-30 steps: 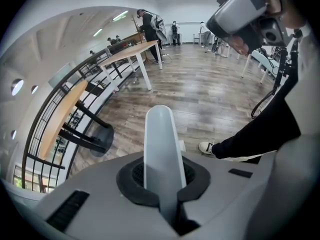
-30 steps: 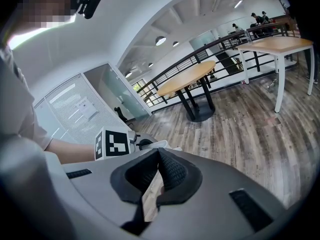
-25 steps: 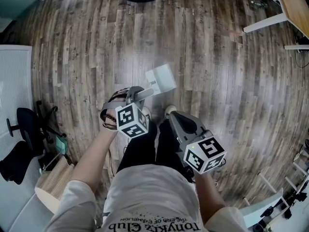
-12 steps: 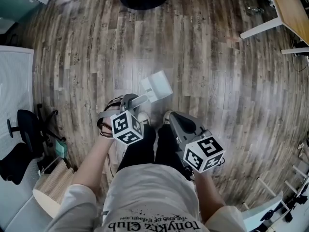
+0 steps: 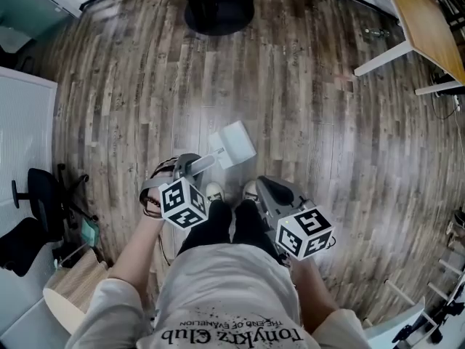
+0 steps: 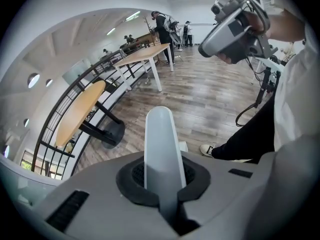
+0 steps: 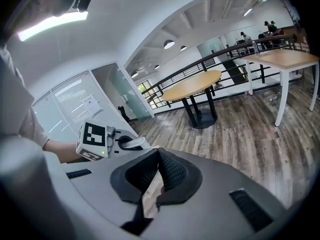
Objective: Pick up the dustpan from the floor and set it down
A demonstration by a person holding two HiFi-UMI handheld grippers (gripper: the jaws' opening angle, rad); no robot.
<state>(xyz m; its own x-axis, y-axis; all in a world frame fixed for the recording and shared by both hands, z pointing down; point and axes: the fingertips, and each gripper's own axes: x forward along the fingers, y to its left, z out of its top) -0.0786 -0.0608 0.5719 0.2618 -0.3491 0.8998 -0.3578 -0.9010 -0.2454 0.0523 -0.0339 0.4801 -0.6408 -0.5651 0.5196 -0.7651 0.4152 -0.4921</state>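
My left gripper [image 5: 190,167] is shut on the pale grey handle [image 5: 203,163] of the dustpan, whose white pan [image 5: 233,145] hangs in the air above the wooden floor, just ahead of the person's shoes. In the left gripper view the handle [image 6: 160,139] runs straight out from between the pads of the left gripper [image 6: 162,176]. My right gripper [image 5: 267,189] hovers to the right of the dustpan, apart from it. Its black pads [image 7: 172,171] meet at the tips with nothing in them. The left gripper [image 7: 116,143] also shows in the right gripper view.
A round wooden table on a black foot [image 5: 216,7] stands ahead. A desk with white legs [image 5: 425,20] is at the upper right. A black office chair [image 5: 38,195] and a white panel [image 5: 22,122] are on the left. People stand far off [image 6: 162,21].
The left gripper has risen with the dustpan held in it, and the right gripper has risen a little beside it. The floor now looks farther away and the round table has come into view.
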